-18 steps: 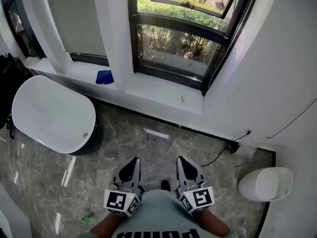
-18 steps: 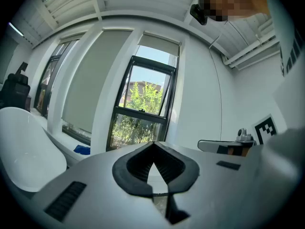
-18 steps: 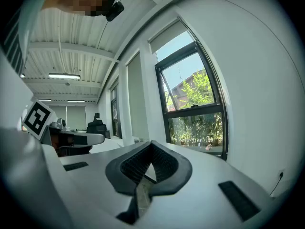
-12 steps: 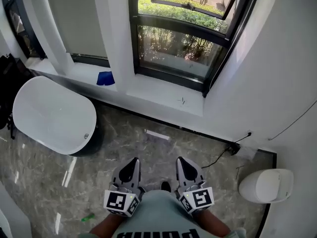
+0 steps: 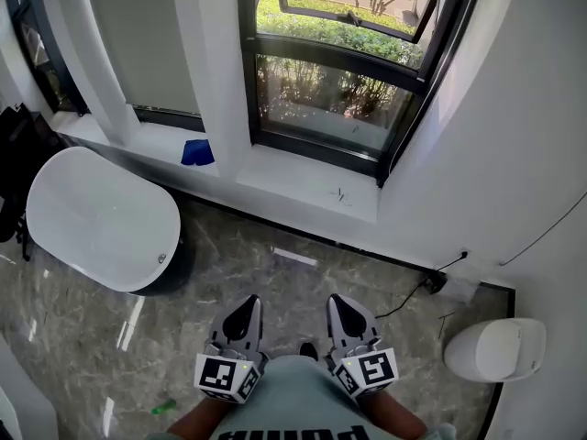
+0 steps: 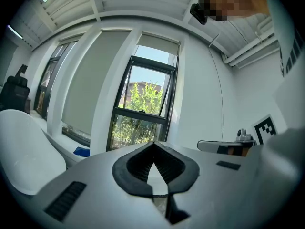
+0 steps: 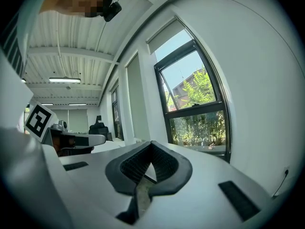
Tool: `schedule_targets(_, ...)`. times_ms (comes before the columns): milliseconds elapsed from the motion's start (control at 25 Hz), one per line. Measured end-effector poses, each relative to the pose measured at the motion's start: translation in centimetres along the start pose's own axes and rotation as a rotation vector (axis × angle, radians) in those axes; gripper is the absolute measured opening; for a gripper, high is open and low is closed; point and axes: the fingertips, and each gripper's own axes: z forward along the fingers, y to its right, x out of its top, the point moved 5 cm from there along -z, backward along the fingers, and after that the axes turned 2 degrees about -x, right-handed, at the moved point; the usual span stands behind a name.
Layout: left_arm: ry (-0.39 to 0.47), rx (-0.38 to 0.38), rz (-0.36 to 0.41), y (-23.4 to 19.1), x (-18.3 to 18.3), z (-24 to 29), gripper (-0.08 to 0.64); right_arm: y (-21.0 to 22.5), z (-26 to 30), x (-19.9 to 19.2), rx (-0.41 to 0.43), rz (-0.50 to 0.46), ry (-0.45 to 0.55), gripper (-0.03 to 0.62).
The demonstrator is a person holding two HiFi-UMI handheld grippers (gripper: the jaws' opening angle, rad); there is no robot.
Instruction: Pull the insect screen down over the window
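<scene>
Down by our waist, we hold the left hand-held gripper [image 5: 245, 306] and right hand-held gripper [image 5: 343, 306] side by side, both clenched empty, well apart from the dark-framed window [image 5: 337, 81] above the white sill [image 5: 303, 178].

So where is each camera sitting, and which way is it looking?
Head view: on the person's head, looking steeply down at the tub and window; the left gripper, right gripper and shirt show.
Left gripper view: on the left gripper, looking along its shut jaws at the window; the right gripper shows too.
Right gripper view: on the right gripper, facing the window over shut jaws; the left gripper shows too.
Shared: all see the window.
</scene>
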Motion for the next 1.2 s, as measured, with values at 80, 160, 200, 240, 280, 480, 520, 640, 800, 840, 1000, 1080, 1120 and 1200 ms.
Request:
schedule_targets(80, -0.002, -0.001, 0.001, 0.1, 0.0, 0.2, 0.013, 0.2, 0.1, 0.0, 0.003, 0.007, 0.001, -0.003)
schedule_targets(160, -0.006, 0.000, 0.001, 0.2, 0.1, 0.5, 0.013, 0.4, 0.2, 0.1, 0.007, 0.007, 0.001, -0.003)
schedule_targets(200, -0.008, -0.001, 0.002, 0.2, 0.1, 0.6, 0.014, 0.5, 0.3, 0.0, 0.008, 0.002, 0.000, -0.003)
schedule_targets(240, -0.010, -0.001, 0.003, 0.2, 0.0, 0.8, 0.013, 0.6, 0.3, 0.1, 0.009, -0.004, -0.001, -0.003)
schedule_targets(280, -0.011, 0.000, 0.003, 0.3, 0.0, 0.9, 0.013, 0.8, 0.3, 0.1, 0.008, -0.009, -0.001, -0.003)
schedule_targets(480, -0.005, 0.009, 0.009, 0.6, 0.1, 1.8, 0.013, 1.7, 0.3, 0.5, 0.017, -0.029, 0.004, -0.003)
schedule_targets(520, -0.002, 0.012, 0.010, 0.8, 0.1, 2.0, 0.012, 2.0, 0.3, 0.6, 0.018, -0.034, 0.006, -0.003)
schedule_targets(640, 0.002, 0.020, 0.014, 1.3, 0.3, 2.6, 0.013, 2.9, 0.4, 1.0, 0.025, -0.046, 0.010, -0.003)
schedule_targets(800, 0.001, 0.036, 0.014, 2.2, 0.3, 3.6, 0.014, 4.0, 0.5, 1.3, 0.041, -0.045, 0.014, -0.003)
schedule_targets(840, 0.000, 0.040, 0.013, 2.5, 0.3, 4.0, 0.014, 4.4, 0.5, 1.4, 0.045, -0.046, 0.015, -0.003)
schedule_targets(1000, -0.005, 0.046, 0.013, 4.0, 0.2, 5.7, 0.014, 6.4, 0.3, 1.9, 0.055, -0.043, 0.023, -0.003)
schedule_targets(1080, -0.004, 0.048, 0.017, 4.9, 0.1, 6.7, 0.013, 7.7, 0.1, 2.1, 0.058, -0.044, 0.029, -0.003)
schedule_targets(1120, -0.003, 0.049, 0.020, 5.4, 0.1, 7.3, 0.013, 8.4, 0.1, 2.2, 0.059, -0.045, 0.033, -0.003)
schedule_targets(1200, -0.004, 0.047, 0.029, 6.1, 0.3, 8.2, 0.013, 9.7, 0.1, 2.3, 0.057, -0.044, 0.038, -0.003)
